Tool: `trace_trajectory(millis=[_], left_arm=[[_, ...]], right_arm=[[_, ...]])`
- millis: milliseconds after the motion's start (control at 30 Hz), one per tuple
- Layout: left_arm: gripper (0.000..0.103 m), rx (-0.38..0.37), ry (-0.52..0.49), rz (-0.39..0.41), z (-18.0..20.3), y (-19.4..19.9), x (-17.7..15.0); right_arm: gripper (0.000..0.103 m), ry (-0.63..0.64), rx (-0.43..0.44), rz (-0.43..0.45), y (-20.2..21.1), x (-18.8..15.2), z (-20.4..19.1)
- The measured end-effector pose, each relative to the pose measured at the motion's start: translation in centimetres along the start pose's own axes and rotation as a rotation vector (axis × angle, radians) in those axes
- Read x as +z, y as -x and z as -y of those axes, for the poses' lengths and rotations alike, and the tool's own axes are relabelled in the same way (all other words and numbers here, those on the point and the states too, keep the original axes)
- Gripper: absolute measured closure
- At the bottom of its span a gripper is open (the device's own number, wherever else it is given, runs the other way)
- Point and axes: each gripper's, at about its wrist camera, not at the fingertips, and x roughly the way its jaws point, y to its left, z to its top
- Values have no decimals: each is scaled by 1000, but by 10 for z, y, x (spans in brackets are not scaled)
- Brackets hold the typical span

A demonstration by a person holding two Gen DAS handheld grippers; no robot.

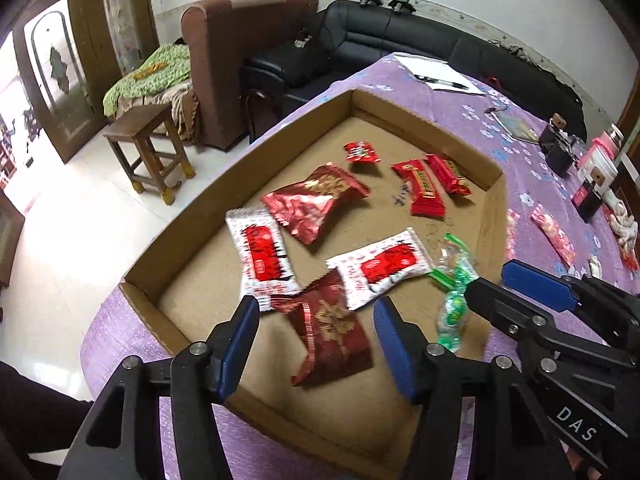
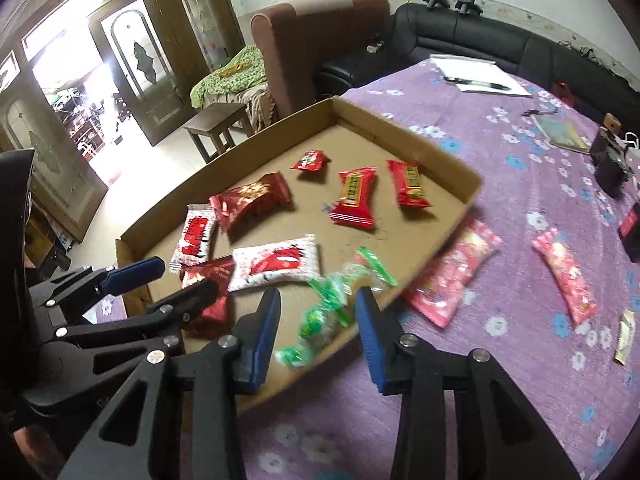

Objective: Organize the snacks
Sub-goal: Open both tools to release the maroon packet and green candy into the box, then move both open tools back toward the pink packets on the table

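A shallow cardboard box (image 1: pixel 180 220) lies on a purple flowered cloth (image 2: pixel 500 168) and holds several snacks. Among them are two white-and-red packets (image 1: pixel 262 256), a dark red packet (image 1: pixel 316 200) and two red bars (image 1: pixel 424 188). My left gripper (image 1: pixel 318 340) is open above the box's near end. A second dark red packet (image 1: pixel 332 332) lies on the box floor between its blue pads, untouched. My right gripper (image 2: pixel 318 328) is open over the box's near right edge. Blurred green-wrapped candies (image 2: pixel 324 312) sit loose between its pads.
Two pink packets (image 2: pixel 452 276) (image 2: pixel 568 276) lie on the cloth to the right of the box. White paper with a pen (image 2: pixel 480 76) is at the table's far end. Black and pink items (image 1: pixel 560 148) stand at the far right. A wooden stool (image 1: pixel 148 148) and sofas stand beyond the table.
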Motion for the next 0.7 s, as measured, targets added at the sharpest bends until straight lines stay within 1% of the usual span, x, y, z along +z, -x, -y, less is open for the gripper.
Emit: trace_trajectory(millis=[100, 133, 200, 400, 500, 600, 700], left_arm=[[40, -6, -36, 12, 18, 5, 0], [40, -14, -50, 16, 25, 7, 0], [40, -25, -87, 28, 45, 10, 1], [40, -57, -190, 53, 103, 11, 6], [40, -69, -232, 59, 130, 7, 8], [40, -67, -270, 53, 154, -2, 11], [40, -69, -289, 41, 169, -9, 9]], right_arm=[[63, -23, -30, 20, 13, -5, 23], [59, -32, -46, 26, 17, -6, 32], [56, -54, -88, 47, 27, -11, 55], [56, -107, -180, 72, 46, -22, 120], [55, -95, -221, 79, 48, -24, 139], [48, -78, -257, 74, 44, -24, 153], [47, -80, -257, 70, 40, -25, 169]])
